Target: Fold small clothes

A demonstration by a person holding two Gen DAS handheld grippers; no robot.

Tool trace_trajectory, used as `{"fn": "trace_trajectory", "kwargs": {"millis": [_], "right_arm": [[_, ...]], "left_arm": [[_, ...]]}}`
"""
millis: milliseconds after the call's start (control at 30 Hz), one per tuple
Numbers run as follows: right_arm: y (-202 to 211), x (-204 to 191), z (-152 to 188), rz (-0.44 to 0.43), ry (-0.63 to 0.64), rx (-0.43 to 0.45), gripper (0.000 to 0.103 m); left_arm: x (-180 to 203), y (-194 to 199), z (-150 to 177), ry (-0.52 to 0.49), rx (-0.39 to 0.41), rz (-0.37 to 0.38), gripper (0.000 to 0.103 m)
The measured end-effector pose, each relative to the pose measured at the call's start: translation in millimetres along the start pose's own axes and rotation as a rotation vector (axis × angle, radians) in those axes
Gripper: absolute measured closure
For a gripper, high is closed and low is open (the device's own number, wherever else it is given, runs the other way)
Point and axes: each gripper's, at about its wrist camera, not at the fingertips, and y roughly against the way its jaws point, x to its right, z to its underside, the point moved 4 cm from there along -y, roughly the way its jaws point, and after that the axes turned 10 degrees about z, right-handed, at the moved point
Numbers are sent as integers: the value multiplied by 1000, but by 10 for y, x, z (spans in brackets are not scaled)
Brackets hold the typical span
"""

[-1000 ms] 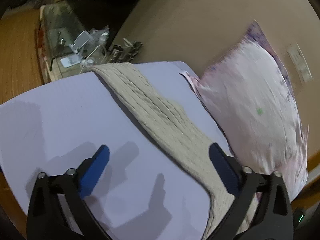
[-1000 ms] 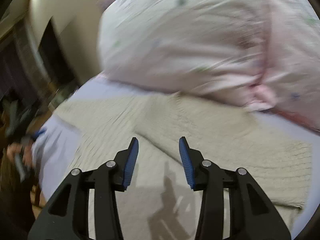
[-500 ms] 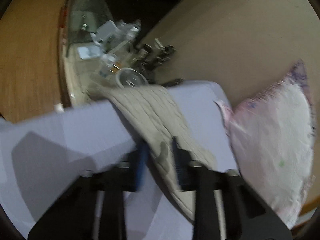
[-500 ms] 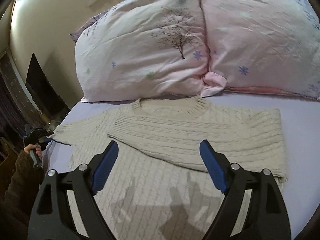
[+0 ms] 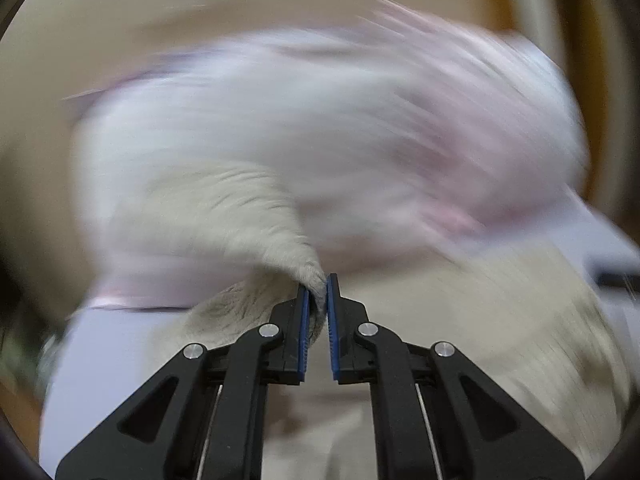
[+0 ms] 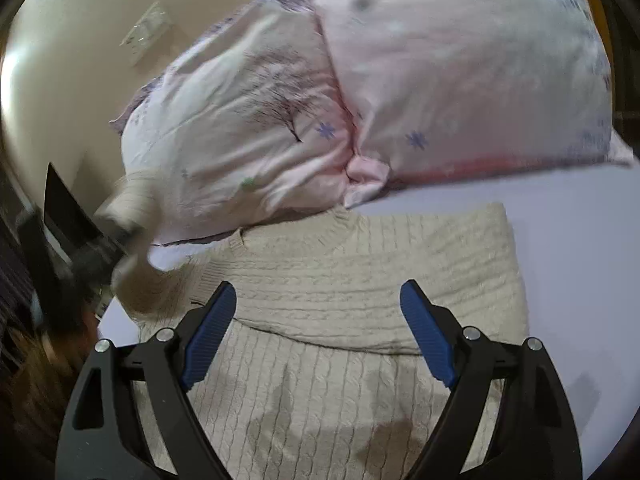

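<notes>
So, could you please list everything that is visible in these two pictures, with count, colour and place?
Sweater: one, beige cable knit, lying on the bed; one sleeve already folded across the chest.
Sleeve: one, beige, lifted off the bed, its end pinched in the left tongs.
Pillows: two, pale pink with a tree and star print, side by side at the head of the bed, behind the sweater.
Bed sheet: one, lilac, under the sweater.
Wall plate: one, white, on the cream wall above the pillows.
Left tongs: black with blue pads, shut on the sleeve.
Right tongs: black with blue pads, open, above the sweater.
</notes>
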Motion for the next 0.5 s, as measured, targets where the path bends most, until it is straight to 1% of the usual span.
{"fn": "trace_trajectory", "kwargs": {"millis": [33,67,100,133,167,233,267,300,333,367,433,500], "right_arm": [[-32,39,8,-2,-15,-14,19],[-79,98,11,-2,-38,-36,19],[-112,150,11,3,-55,-54,20],[-133,196,10,7,-68,-68,21],[-143,230,5,8,-75,-76,24],[-186,291,-10,18,-84,-93,29],[-223,310,-13,17,-92,-107,31],[-302,335,-16,8,-115,-136,35],[-368,350,-16,-1,-135,-159,39],[-451,377,-14,-8,-162,-184,41],[-657,429,-17,-25,-234,-244,49],[-841,454,-23,-51,-308,-295,51]], "left_arm": [[300,-178,96,-62,-61,47,95],[620,-354,257,-141,-137,86,95],[765,-415,349,-182,-169,99,95],[868,-416,422,-210,-178,106,95],[886,-355,460,-230,-168,104,95],[752,-161,446,-232,-121,85,93],[644,-39,444,-217,-100,68,91],[529,55,457,-191,-93,62,82],[355,159,491,-143,-97,58,73],[262,196,516,-110,-106,51,70],[64,292,634,-51,-137,32,68],[-178,375,812,15,-182,13,68]]}}
